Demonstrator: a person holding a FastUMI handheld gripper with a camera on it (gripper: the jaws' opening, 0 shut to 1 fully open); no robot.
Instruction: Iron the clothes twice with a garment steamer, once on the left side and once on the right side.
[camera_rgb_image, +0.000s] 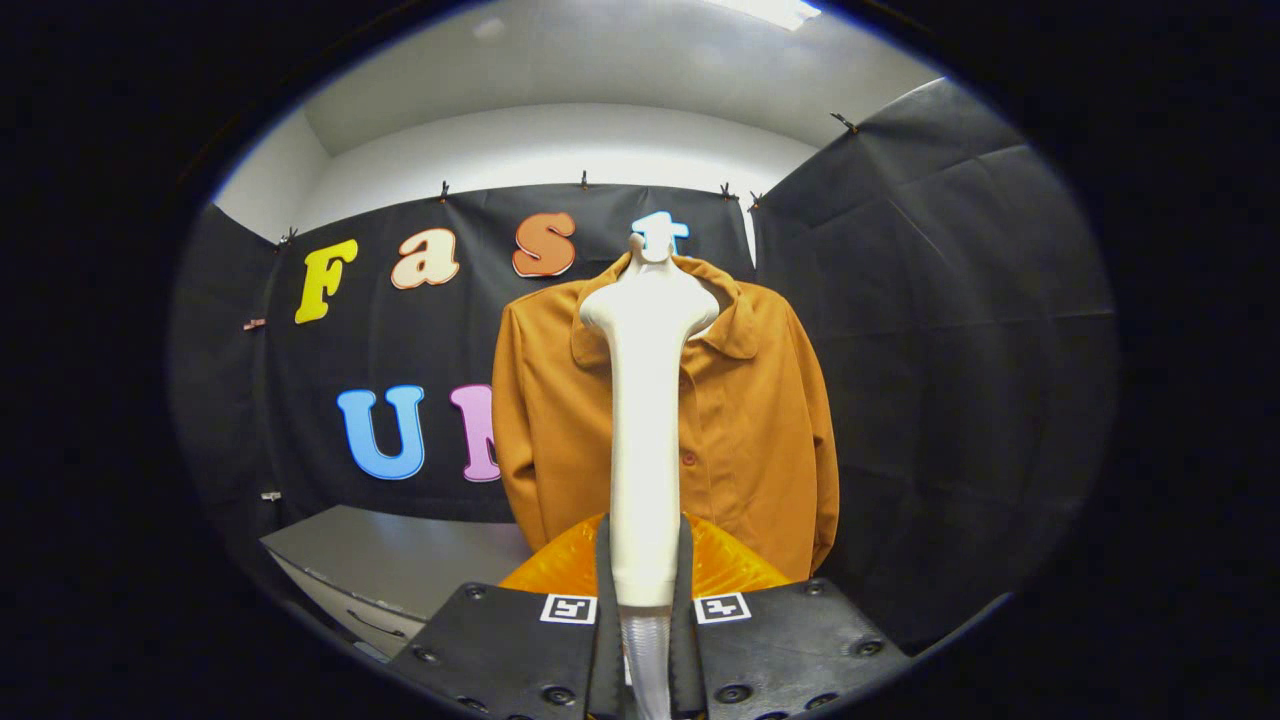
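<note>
Booth wall behind jacket (750, 430) | tongs (645, 575) clamp steamer (645, 400), upright before jacket

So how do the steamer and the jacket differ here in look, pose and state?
The garment steamer is a slim, smooth, off-white wand; the jacket is broad orange-brown cloth with a collar and buttons. The steamer stands upright, clamped between the fingers of the claw; the jacket hangs free beyond it, against the booth wall. The steamer's head covers the jacket's collar area. Both stand upright and centred ahead of the claw.
</note>
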